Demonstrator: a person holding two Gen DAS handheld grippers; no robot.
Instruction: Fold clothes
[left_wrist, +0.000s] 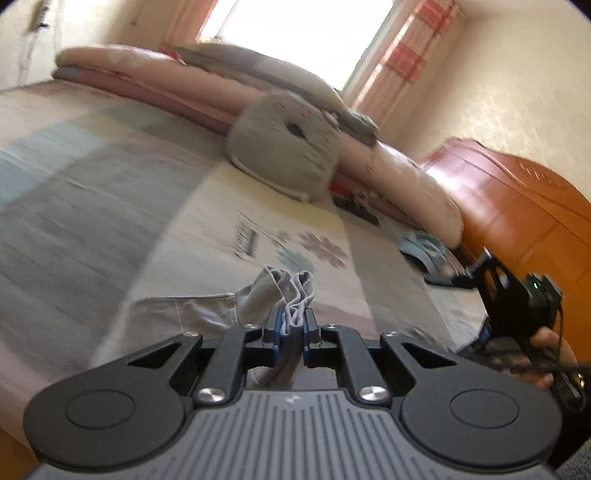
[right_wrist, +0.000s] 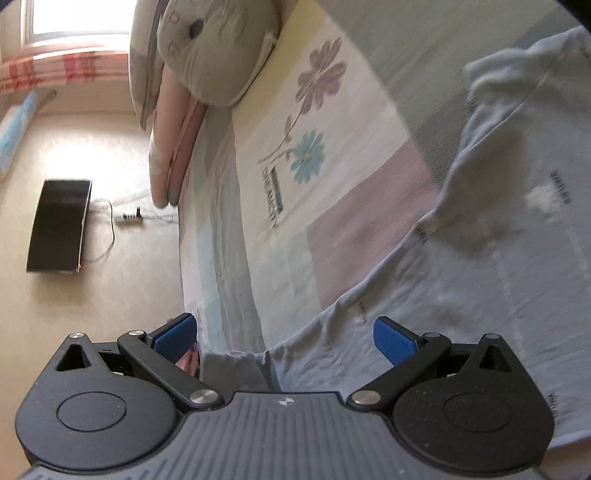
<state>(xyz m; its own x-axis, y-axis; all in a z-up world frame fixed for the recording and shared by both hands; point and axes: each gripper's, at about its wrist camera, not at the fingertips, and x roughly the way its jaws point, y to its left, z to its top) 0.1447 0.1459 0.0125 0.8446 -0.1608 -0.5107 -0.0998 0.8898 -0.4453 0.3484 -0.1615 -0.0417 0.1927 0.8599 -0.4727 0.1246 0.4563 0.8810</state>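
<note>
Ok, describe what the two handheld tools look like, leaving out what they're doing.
Both match: the left tool and right tool have matte black linkage arms with silver pivot screws, blue ribbed pads on the fingers, two round black housings, and a grey ribbed centre plate carrying a small white logo. Seen from the left wrist view, the right tool's black frame shows a small green light and a dark cable.

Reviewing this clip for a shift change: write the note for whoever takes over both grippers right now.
Left gripper: shut on a bunched edge of the grey garment, lifted off the bed.
Right gripper: open, empty, hovering over the same garment near the bed's edge.
Done: no tidy fold visible; the cloth lies loosely spread and rumpled.
Left: grip a second edge with the right, flatten, then fold. A grey cushion sits further up the bed.
</note>
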